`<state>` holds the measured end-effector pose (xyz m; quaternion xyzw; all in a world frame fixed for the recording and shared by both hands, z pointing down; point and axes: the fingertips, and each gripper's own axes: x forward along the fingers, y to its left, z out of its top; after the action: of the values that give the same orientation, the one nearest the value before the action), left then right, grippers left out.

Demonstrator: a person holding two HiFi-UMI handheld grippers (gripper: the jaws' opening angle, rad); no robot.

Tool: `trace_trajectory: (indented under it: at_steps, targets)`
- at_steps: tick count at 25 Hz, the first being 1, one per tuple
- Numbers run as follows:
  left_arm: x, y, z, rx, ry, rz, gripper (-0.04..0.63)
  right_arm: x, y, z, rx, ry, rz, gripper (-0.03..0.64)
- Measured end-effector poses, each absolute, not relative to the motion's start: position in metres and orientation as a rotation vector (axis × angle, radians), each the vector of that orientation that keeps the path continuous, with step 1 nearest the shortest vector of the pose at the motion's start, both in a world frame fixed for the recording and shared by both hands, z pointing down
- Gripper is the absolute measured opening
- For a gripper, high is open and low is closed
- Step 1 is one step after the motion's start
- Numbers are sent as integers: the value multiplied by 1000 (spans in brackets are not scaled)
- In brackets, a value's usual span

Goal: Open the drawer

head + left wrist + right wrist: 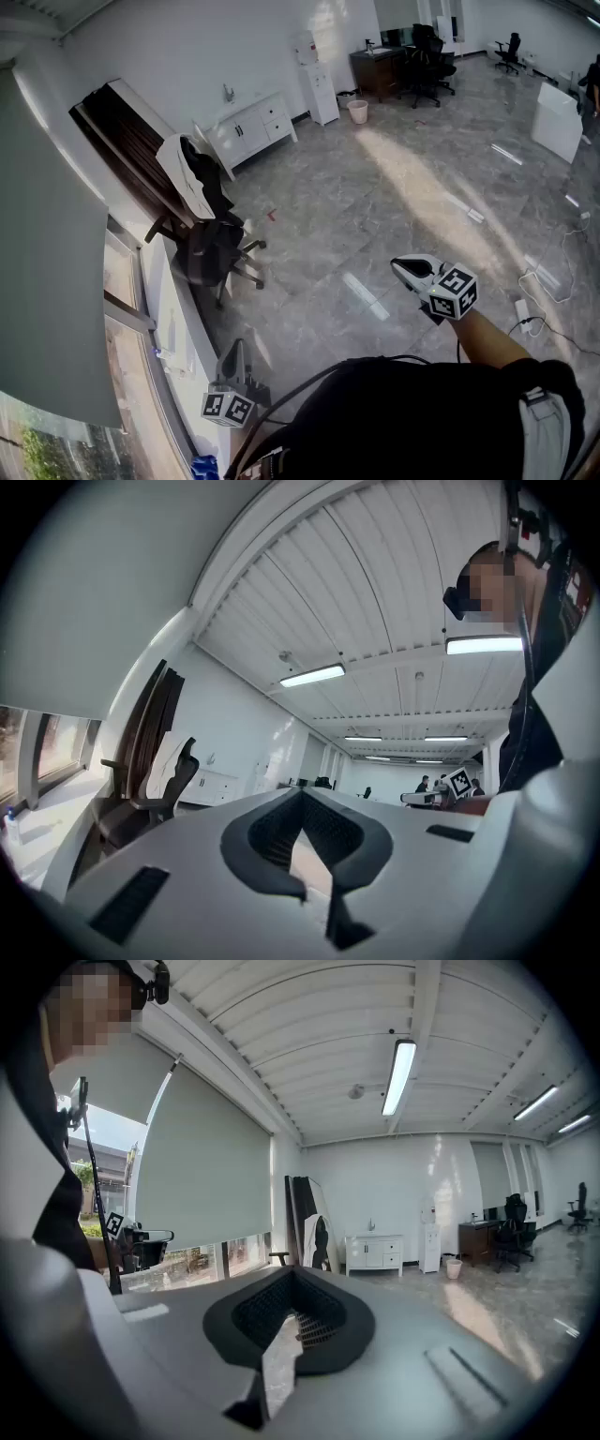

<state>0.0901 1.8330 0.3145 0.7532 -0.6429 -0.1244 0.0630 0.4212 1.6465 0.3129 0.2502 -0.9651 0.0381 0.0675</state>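
Left gripper view: left gripper (302,795) is clenched, pads meeting at the tips, nothing between them. Right gripper view: right gripper (292,1275) is the same, tips together and empty. Head view puts the left one low at the person's left, just beside the white window ledge (173,323), jaws aimed along it. The right one is held out on a bare forearm over the grey marble floor (375,187), jaws aimed toward the far wall. The drawer (278,114) is in the right part of a white cabinet (246,131) against that wall, well apart from both grippers. In the right gripper view the cabinet sits just above and right of the jaw tips. Drawer fronts look flush, but they are small at this range. Between person and cabinet: a black office chair (214,251), and behind it a white-and-black garment (192,173) draped over a seat, beside dark panels (127,136) leaning on the wall. Right of the cabinet: water dispenser (322,89), bin (357,112), dark desk (377,70). Grey roller blind (47,281) is at far left, cables (548,281) on the floor at right.
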Motion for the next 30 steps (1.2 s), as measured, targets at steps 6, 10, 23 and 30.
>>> trace_trajectory:
  at_steps: [6, 10, 23, 30]
  targets:
    - [88, 1835, 318, 2280, -1933, -360, -2, 413, 1649, 315, 742, -2913, 109, -5]
    - [86, 1834, 315, 2275, -1941, -355, -2, 408, 1646, 314, 729, -2909, 103, -5]
    - [80, 1843, 312, 2253, -1957, -372, -2, 401, 1645, 316, 725, -2924, 187, -3]
    - [84, 1844, 316, 2239, -1969, -372, -2, 405, 1643, 316, 733, -2928, 157, -3]
